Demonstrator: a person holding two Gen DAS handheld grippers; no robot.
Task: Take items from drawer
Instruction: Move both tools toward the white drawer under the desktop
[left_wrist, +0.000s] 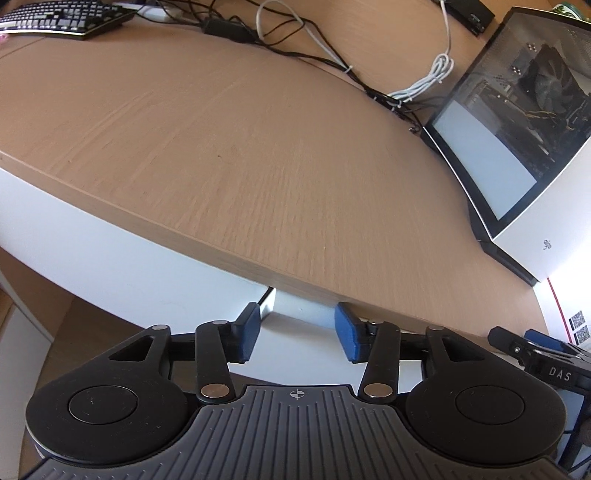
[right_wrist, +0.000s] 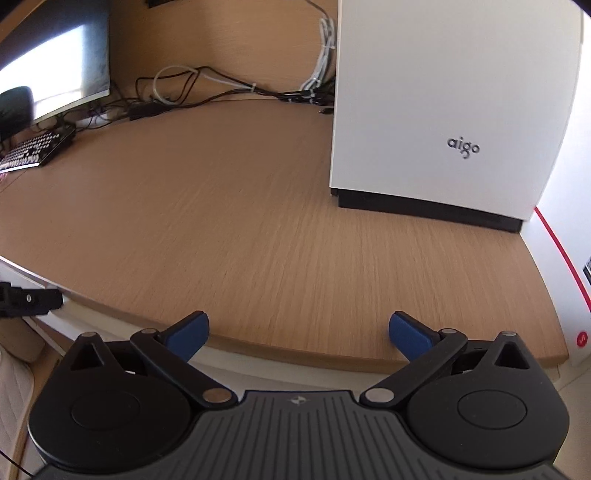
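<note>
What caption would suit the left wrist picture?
Left tongs, open and empty, at the wooden desk's front edge beside a white computer case.

My left gripper (left_wrist: 297, 334) sits just below the table (left_wrist: 229, 147) edge, blue fingers (left_wrist: 248, 334) parted around a white drawer front (left_wrist: 291, 314) corner. A computer case (left_wrist: 524, 140) stands right; keyboard (left_wrist: 62, 16) and cables (left_wrist: 314, 48) far back.

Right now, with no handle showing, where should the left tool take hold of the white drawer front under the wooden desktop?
Probably its exposed end edge, where the white drawer front steps out beneath the wooden desktop: the thin panel fits between pads. Come from the front, under the lip; the open left tool straddles it.
</note>
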